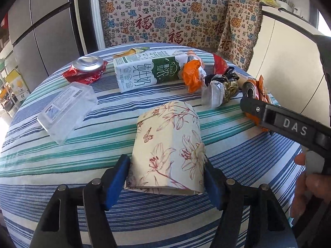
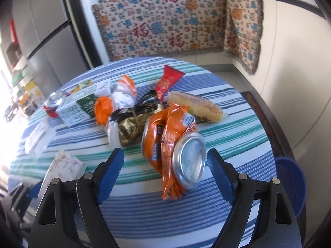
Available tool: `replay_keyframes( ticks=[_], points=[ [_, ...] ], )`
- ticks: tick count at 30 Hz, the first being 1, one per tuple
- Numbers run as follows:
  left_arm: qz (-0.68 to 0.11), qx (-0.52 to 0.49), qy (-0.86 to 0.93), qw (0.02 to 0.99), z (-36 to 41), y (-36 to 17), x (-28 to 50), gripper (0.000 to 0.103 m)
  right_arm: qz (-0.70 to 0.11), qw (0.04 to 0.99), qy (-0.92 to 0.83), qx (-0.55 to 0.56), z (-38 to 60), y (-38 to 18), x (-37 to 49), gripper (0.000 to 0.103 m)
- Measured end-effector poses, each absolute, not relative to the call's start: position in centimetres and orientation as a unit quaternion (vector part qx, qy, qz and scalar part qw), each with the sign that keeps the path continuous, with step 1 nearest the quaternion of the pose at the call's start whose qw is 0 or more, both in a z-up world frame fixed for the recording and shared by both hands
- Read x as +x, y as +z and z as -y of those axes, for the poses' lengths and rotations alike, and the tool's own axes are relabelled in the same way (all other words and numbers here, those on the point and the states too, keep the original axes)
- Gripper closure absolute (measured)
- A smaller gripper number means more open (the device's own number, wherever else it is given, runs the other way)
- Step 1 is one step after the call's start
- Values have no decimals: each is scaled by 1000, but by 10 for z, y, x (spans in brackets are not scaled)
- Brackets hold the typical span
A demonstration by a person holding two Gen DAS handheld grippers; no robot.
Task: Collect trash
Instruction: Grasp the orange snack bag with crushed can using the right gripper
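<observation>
The left gripper [image 1: 166, 170] clamped the floral paper cup [image 1: 168, 144] lying on the striped table [image 1: 62, 165]; it risked crushing. The right gripper [image 2: 165, 161] stood open around the orange can [image 2: 182, 155], whose loose wrapper [image 2: 173, 144] risked snagging.

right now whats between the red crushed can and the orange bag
The milk carton lies between the red crushed can and the orange bag, seen in the left wrist view.

Blurred beyond reading on the right wrist view: print on the white-and-green milk carton [image 2: 76, 109], with the crushed red can [image 2: 52, 103] half hidden behind it and the blue plastic basket [image 2: 289, 177] partly hidden by the table edge.
</observation>
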State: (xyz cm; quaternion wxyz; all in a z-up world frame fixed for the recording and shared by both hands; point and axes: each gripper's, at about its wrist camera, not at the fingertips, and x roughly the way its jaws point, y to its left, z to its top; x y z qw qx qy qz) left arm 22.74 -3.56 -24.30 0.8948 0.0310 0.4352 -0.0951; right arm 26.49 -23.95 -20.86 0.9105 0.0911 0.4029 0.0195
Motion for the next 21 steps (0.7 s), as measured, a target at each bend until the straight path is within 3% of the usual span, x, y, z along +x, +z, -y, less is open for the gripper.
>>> replay_keyframes(
  ticks=[3,5,6,10,21],
  points=[
    [-435,34,-95,895,37,-243,227,35,-408,908,15,93,240,-212,268,21],
    [-434,36,-96,895,37,-243,227,36,-416,904,14,98,243,-215,269,31],
    [-434,37,-97,895,37,-243,227,37,-420,902,14,103,245,-217,270,43],
    [-429,47,-99,897,37,-242,223,38,-409,905,28,115,256,-211,260,51],
    [-425,41,-114,897,37,-233,205,39,-402,904,90,114,276,-194,219,54]
  ],
)
